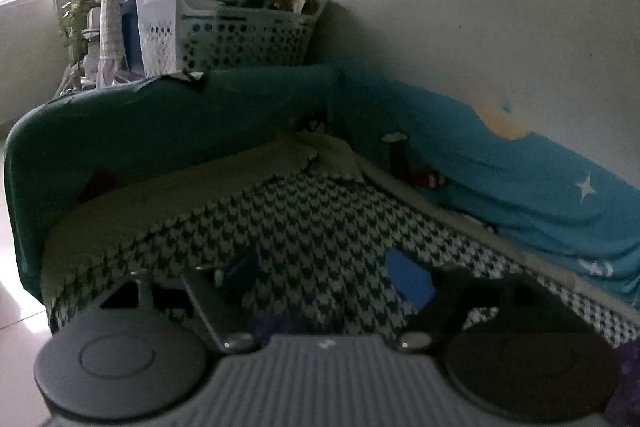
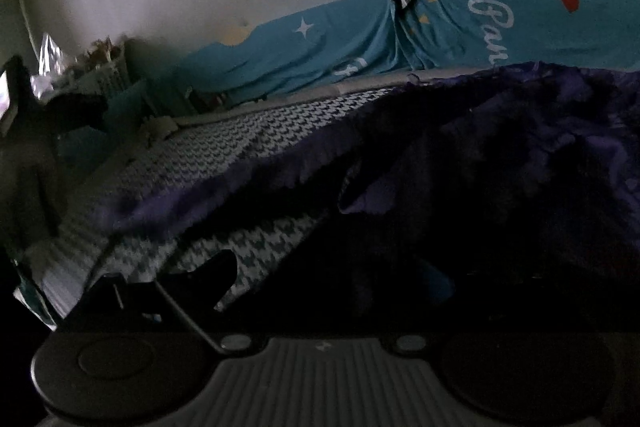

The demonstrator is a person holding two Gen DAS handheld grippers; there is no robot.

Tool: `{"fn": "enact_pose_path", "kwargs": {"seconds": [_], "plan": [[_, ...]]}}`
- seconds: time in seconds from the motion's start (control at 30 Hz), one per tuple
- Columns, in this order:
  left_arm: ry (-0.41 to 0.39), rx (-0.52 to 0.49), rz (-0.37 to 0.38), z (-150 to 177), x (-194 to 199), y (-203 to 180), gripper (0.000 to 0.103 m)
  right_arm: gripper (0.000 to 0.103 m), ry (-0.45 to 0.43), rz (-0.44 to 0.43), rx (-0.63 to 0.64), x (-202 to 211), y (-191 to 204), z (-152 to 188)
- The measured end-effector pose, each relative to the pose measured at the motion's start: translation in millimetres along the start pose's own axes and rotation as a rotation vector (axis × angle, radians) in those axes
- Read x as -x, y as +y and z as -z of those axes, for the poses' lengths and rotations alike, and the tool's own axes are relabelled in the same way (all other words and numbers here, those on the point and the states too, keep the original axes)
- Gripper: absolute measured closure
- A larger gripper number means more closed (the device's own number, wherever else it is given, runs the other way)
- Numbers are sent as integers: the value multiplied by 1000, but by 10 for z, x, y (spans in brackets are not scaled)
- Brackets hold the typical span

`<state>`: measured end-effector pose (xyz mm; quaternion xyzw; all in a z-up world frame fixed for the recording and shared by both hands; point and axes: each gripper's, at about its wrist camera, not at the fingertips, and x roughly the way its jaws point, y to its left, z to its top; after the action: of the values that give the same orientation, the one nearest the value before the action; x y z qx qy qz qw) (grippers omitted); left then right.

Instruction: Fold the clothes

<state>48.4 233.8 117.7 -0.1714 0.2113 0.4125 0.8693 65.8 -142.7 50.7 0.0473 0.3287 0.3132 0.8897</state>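
A dark purple fleecy garment (image 2: 500, 147) lies heaped on the houndstooth bed cover (image 2: 224, 147) and fills the right half of the right wrist view. My right gripper (image 2: 328, 275) is low over the garment's near edge. Its fingers stand wide apart, and dark fabric lies across the gap and hides most of the right finger. In the left wrist view, my left gripper (image 1: 324, 275) is open above the houndstooth cover (image 1: 320, 219) with nothing between its blue pads (image 1: 408, 279). A corner of the purple garment (image 1: 630, 367) shows at the lower right edge.
A white laundry basket (image 1: 240, 39) full of things stands on the teal padded bed end (image 1: 160, 123). A teal printed sheet (image 1: 520, 179) lines the wall side. A pale green mat (image 1: 180, 195) covers the far part of the bed. The floor drops away at left.
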Motion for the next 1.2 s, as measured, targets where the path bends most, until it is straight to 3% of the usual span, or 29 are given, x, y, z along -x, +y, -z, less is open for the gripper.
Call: {"fn": "enact_pose_path", "kwargs": {"seconds": [0.2, 0.4, 0.8, 1.2], "plan": [[40, -39, 60, 24, -36, -153, 12, 8, -6, -33, -34, -92, -91, -257], [97, -82, 122, 163, -55, -354, 7, 8, -19, -39, -1, -255, -107, -517], [149, -146, 154, 369, -135, -579, 2, 9, -57, -45, 133, -659, -35, -942], [132, -234, 169, 385, -273, -792, 0, 22, -25, -69, 87, -1246, -54, -1238]]}}
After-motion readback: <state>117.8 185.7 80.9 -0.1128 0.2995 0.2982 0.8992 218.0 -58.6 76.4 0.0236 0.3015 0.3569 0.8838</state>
